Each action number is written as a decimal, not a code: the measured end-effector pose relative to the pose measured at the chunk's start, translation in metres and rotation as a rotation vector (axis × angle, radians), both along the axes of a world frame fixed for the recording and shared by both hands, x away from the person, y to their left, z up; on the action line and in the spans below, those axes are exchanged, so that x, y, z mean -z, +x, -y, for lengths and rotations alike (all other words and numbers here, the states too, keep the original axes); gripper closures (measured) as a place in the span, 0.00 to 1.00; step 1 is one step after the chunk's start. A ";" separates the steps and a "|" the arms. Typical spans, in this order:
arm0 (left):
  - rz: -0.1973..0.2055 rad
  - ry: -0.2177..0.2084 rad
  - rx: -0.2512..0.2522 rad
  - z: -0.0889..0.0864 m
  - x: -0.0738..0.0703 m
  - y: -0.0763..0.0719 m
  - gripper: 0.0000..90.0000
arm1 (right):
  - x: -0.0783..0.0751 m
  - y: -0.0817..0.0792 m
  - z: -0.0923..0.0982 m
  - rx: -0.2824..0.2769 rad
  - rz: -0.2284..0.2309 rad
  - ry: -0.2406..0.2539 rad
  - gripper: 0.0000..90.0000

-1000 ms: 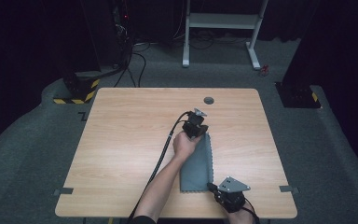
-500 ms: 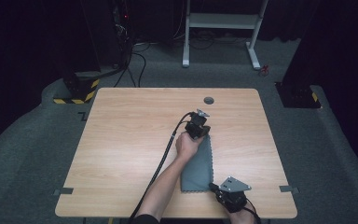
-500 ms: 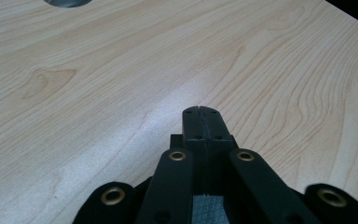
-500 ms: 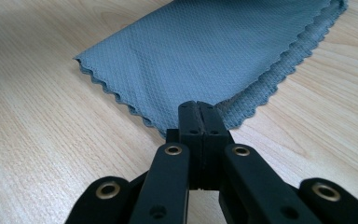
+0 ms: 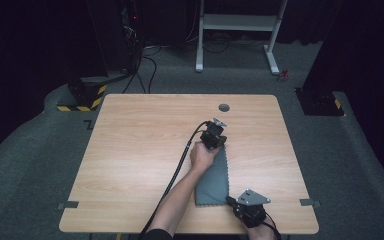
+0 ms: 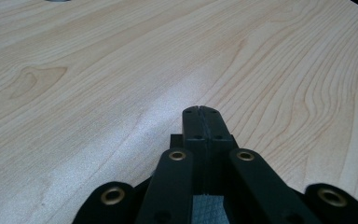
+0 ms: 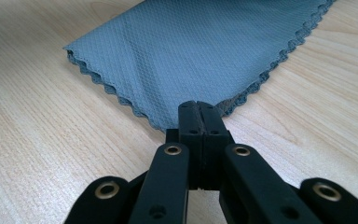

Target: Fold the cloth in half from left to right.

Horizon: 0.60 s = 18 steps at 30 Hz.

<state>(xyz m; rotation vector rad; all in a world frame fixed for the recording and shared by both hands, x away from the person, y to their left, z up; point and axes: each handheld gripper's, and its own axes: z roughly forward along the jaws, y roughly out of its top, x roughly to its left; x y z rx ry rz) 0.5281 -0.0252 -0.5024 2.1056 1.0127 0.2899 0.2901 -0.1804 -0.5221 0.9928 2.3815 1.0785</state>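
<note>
A grey cloth point(image 5: 214, 180) with scalloped edges lies folded into a narrow strip right of the table's middle. It tapers toward its far end. My left gripper point(image 5: 219, 144) sits at that far end, held by a hand that reaches across. In the left gripper view its jaws point(image 6: 203, 112) are pressed together, with cloth point(image 6: 207, 205) showing just beneath them and bare wood ahead. My right gripper point(image 5: 228, 200) is at the cloth's near right corner. Its jaws point(image 7: 199, 109) are shut where the corner of the cloth point(image 7: 200, 46) runs into them.
The wooden table point(image 5: 140, 145) has a round cable hole point(image 5: 224, 107) near its far edge. The left gripper's black cable point(image 5: 180, 165) trails along the forearm to the near edge. A white desk frame point(image 5: 240, 22) and dark equipment stand on the floor behind.
</note>
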 end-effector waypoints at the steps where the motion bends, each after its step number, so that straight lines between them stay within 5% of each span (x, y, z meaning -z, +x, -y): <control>1: -0.002 0.001 0.002 0.000 0.000 0.000 1.00 | 0.000 0.000 0.000 0.002 -0.002 0.003 1.00; 6: -0.002 0.001 0.005 0.006 0.007 -0.001 0.98 | 0.001 0.001 0.002 0.009 -0.017 0.015 0.97; 12: -0.013 -0.016 -0.035 -0.003 0.002 -0.002 0.64 | 0.000 0.001 0.005 0.026 -0.014 0.033 0.88; 18: 0.023 -0.039 -0.049 -0.028 -0.018 -0.016 0.54 | -0.004 0.006 0.014 0.053 0.004 0.084 0.84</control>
